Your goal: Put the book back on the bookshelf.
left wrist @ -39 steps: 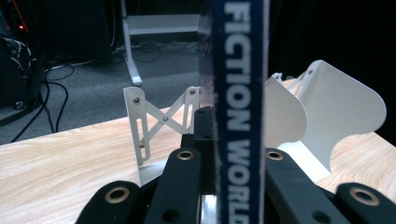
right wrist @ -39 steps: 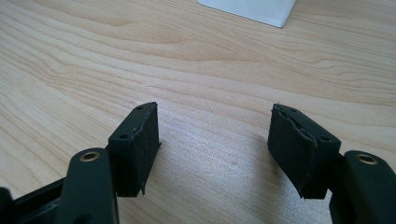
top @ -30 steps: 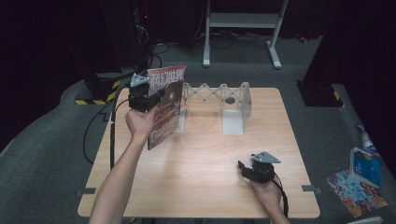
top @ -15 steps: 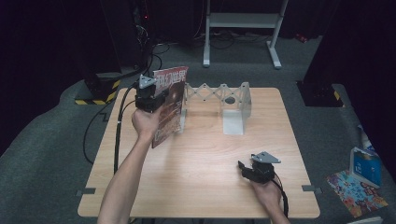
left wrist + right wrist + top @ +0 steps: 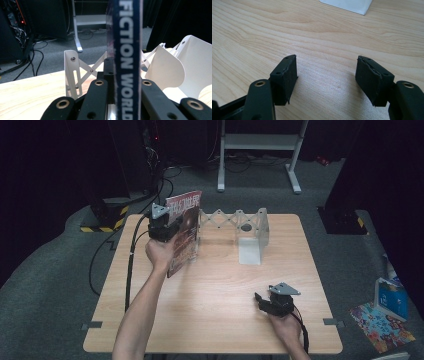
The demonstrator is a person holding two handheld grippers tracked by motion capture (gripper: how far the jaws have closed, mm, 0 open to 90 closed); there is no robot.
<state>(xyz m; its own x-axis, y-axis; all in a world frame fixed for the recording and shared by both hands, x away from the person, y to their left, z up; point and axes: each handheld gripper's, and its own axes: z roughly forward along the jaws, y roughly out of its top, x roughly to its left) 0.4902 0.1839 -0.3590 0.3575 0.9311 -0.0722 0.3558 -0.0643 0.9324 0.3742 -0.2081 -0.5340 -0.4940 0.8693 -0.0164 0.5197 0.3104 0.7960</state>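
Dark room, grey floor, wooden table [image 5: 210, 310]. On it, the left gripper [image 5: 165, 227] clamps the upright magazine [image 5: 184, 230] by its spine, probably touching the white folding rack [image 5: 235, 220]. Right gripper [image 5: 327, 80] rests with jaws apart.

- One magazine [image 5: 184, 231], with a red cover and a dark blue spine.
- One white folding rack [image 5: 235, 220] with crossed bars; I count two wide upright plates at its right end.
- Two black grippers: the left gripper [image 5: 161, 226] and the right gripper [image 5: 260, 301].
- One wooden table [image 5: 215, 320].
- One blue box [image 5: 391, 299] on the floor.
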